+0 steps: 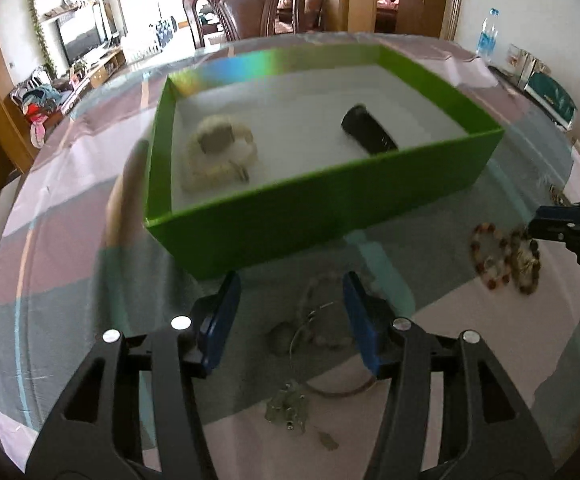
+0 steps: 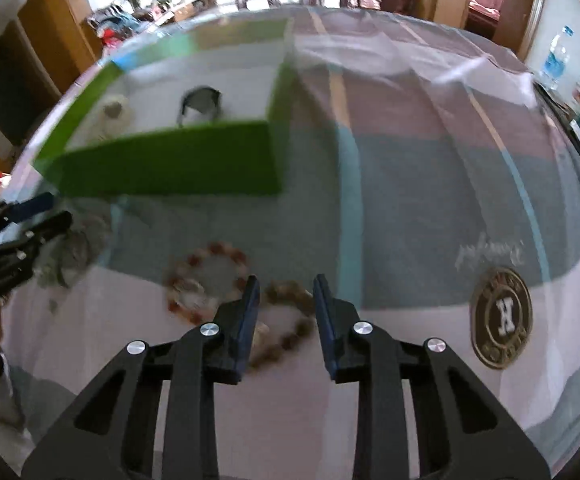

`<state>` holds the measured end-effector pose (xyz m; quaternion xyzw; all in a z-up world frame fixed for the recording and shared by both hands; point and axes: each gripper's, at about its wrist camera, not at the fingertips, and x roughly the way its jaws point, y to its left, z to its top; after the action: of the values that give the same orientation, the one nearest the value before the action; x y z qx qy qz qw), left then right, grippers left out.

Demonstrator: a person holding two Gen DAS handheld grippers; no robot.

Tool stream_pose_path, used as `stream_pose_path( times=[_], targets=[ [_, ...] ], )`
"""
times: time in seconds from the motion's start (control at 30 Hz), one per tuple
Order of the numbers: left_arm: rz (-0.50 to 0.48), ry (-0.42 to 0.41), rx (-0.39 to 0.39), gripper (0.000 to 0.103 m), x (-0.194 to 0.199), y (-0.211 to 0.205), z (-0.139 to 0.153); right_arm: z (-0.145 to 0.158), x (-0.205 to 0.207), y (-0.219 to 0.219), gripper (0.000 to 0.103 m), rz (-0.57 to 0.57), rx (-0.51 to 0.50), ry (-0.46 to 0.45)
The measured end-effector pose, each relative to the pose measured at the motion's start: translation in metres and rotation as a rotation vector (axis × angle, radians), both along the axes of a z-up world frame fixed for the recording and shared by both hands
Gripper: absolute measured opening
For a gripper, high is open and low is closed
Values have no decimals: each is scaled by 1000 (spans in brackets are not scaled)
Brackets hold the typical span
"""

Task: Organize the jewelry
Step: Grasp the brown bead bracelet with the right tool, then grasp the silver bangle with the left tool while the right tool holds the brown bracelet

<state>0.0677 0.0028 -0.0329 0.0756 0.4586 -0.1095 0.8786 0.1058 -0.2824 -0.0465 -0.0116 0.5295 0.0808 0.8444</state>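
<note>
Both jaws gape: left hand-held gripper (image 1: 292,312) over a necklace (image 1: 318,344), right hand-held gripper (image 2: 285,300) over a brown bracelet (image 2: 290,320), near the green box (image 1: 322,204).

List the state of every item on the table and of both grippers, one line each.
Green box: open, no lid, on the table.
Cream bracelet: inside the box.
Black item: inside the box.
Red bead bracelet: flat on the table, outside the box.
Brown bead bracelet: on the table, between the right gripper's fingers, not pinched.
Silver necklace: loose on the table under the left gripper.
Left gripper: open.
Right gripper: open.
</note>
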Motion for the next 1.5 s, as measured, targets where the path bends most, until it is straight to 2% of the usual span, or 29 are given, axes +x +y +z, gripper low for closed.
stream_pose_path(
  times=[0.13,0.17,0.23,0.3,0.37,0.47,0.53,0.6,0.7,0.73,0.8,0.9,0.97,1.1,1.3,1.5],
  targets=[
    [1,30,-8,54,4,3,-10,-19,2,6,29,12,-48,49],
    [0,30,-12,54,5,5,-10,-19,2,10,28,18,-62,33],
    [-2,30,-15,54,3,4,-12,-19,4,26,14,77,-76,14],
    [-3,29,-22,54,3,6,-13,-19,7,42,11,136,-74,-2],
    [-7,28,-32,54,3,7,-13,-17,10,57,11,177,-85,-30],
    [-18,29,-49,55,2,7,-14,1,13,69,11,211,-40,-125],
    [-30,27,-66,59,0,8,-12,16,14,63,11,184,11,-204],
    [-51,23,-84,59,-3,7,-9,22,16,52,11,145,44,-225],
    [-97,16,-76,57,-10,0,-8,18,21,25,11,79,117,-187],
    [-112,18,-64,51,-12,-3,-9,15,24,19,11,58,133,-168],
    [-133,26,-32,43,-14,-11,-14,9,25,18,11,42,149,-142],
    [-151,36,-24,40,-15,-16,-18,2,30,18,12,41,152,-129],
    [-147,35,-23,40,-13,-18,-19,3,27,26,15,46,156,-123],
    [-125,35,-40,42,-9,-16,-21,1,25,27,34,41,146,-126],
    [-74,36,-53,44,-2,-6,-22,-10,29,22,34,-10,104,-90],
    [-93,47,-45,44,-2,-7,-22,-14,30,23,34,-6,80,-70]
  ],
)
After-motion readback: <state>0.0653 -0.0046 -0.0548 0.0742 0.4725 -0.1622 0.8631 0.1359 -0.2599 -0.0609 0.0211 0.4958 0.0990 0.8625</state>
